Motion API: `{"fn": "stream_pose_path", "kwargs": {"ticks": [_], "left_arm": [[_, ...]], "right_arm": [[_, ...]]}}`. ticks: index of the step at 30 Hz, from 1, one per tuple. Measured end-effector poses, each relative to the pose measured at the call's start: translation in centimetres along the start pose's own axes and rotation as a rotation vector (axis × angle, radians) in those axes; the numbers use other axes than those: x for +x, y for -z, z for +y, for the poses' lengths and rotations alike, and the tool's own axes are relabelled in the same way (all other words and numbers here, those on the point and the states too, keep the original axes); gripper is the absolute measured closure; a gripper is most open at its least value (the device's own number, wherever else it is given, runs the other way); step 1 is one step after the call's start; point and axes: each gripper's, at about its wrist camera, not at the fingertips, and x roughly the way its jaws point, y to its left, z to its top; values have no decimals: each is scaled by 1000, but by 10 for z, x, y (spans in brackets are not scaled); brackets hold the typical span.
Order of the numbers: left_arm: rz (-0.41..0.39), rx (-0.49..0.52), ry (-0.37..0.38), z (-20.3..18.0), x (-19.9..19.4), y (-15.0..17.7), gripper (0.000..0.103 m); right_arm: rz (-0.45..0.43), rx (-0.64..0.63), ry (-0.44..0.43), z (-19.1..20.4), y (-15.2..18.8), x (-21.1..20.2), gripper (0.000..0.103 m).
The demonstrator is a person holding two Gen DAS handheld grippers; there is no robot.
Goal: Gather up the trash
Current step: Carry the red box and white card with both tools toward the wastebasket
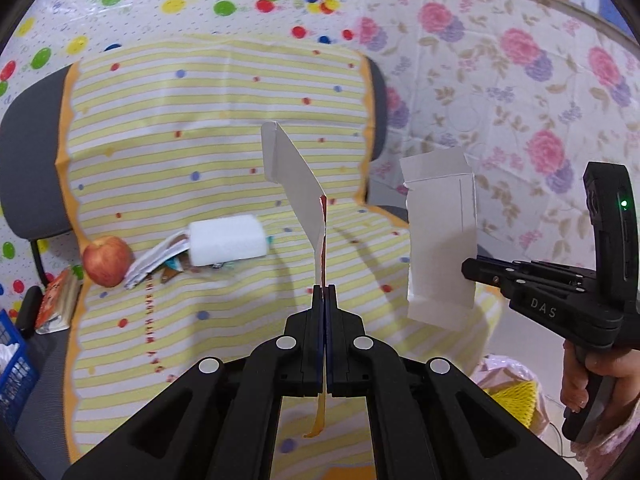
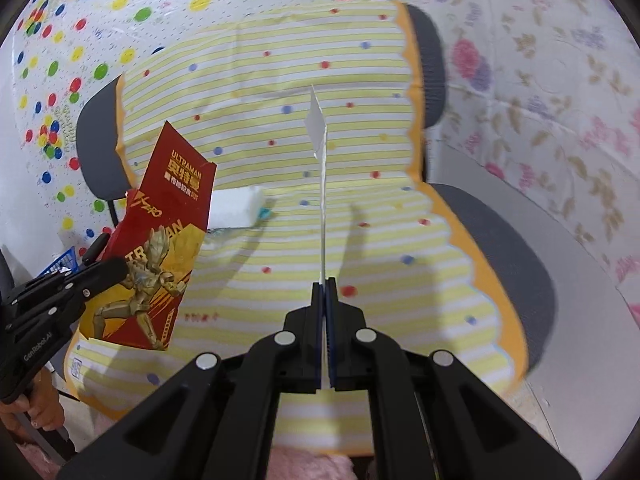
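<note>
Left gripper [image 1: 325, 289] clamped shut on red carton piece [image 2: 154, 254]; right gripper [image 2: 324, 282] clamped shut on white carton piece [image 1: 440, 236]. Thin, light, bendy card. Best pinched by an edge.

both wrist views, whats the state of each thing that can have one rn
left gripper: shut on red carton piece, held off the chair
red carton piece: flattened, upright
right gripper: shut on white carton piece, held off the chair
white carton piece: flattened, upright
apple: whole, resting on the striped cloth
white foam block: lying on wrappers
</note>
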Motion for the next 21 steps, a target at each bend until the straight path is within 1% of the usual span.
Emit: {"fn": "stream_pose_path", "kwargs": {"ticks": [3, 6, 10, 14, 19, 21], "left_arm": [[-12, 17, 57, -19, -2, 5, 102], [-9, 61, 127, -47, -4, 14, 102], [-1, 119, 206, -82, -4, 24, 102], [8, 156, 287, -114, -2, 36, 102], [16, 223, 398, -158, 1, 58, 102], [29, 234, 431, -171, 5, 65, 102]], "right_arm": [[-19, 22, 40, -13, 10, -22, 101], [-49, 45, 104, -28, 23, -50, 101], [-68, 90, 183, -47, 44, -80, 101], [-60, 141, 287, -68, 72, -108, 101], [-42, 202, 390, -91, 106, -139, 101], [-36, 225, 423, -97, 119, -151, 101]]}}
